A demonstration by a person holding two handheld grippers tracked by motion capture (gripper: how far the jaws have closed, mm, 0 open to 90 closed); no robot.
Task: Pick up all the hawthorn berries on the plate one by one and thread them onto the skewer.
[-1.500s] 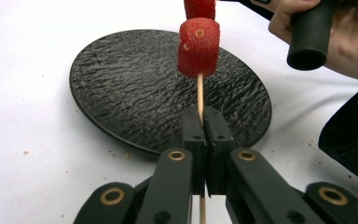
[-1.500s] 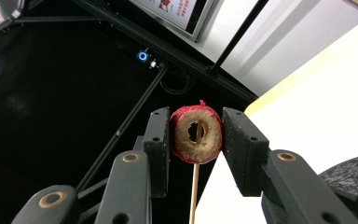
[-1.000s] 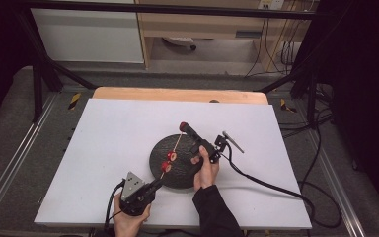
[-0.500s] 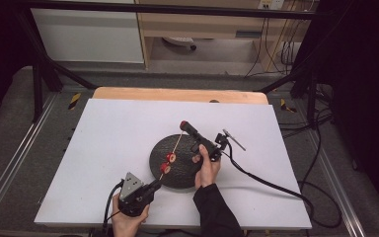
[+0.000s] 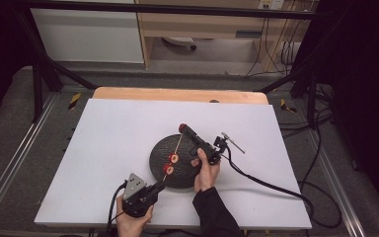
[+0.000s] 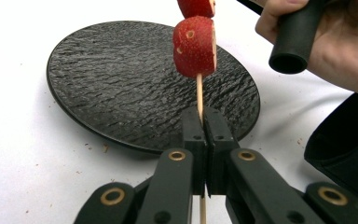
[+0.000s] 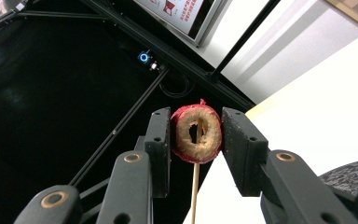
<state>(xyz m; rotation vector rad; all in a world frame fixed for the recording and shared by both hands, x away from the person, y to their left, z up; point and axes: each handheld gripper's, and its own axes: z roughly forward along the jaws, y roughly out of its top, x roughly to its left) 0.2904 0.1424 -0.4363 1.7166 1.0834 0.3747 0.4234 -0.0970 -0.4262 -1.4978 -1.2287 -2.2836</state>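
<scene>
A round black slate plate (image 5: 160, 150) (image 6: 121, 84) lies on the white table. My left gripper (image 5: 159, 186) (image 6: 204, 122) is at the plate's near edge, shut on the lower end of a thin wooden skewer (image 5: 176, 147) (image 6: 199, 95). The skewer slants up over the plate and carries two red strawberry slices (image 5: 171, 163) (image 6: 195, 46). At its far end, my right gripper (image 5: 182, 128) (image 7: 196, 126) is shut on a red-skinned ring slice (image 7: 196, 133). The skewer (image 7: 195, 186) meets the ring from below, and its tip shows in the ring's hole.
The right hand (image 6: 335, 56) and the right gripper's black handle (image 6: 296, 42) hang over the plate's right side. A black cable (image 5: 266, 180) trails across the table to the right. Small crumbs (image 6: 95, 148) lie on the white table (image 5: 108, 138). Metal frame rails (image 5: 10, 163) flank the table.
</scene>
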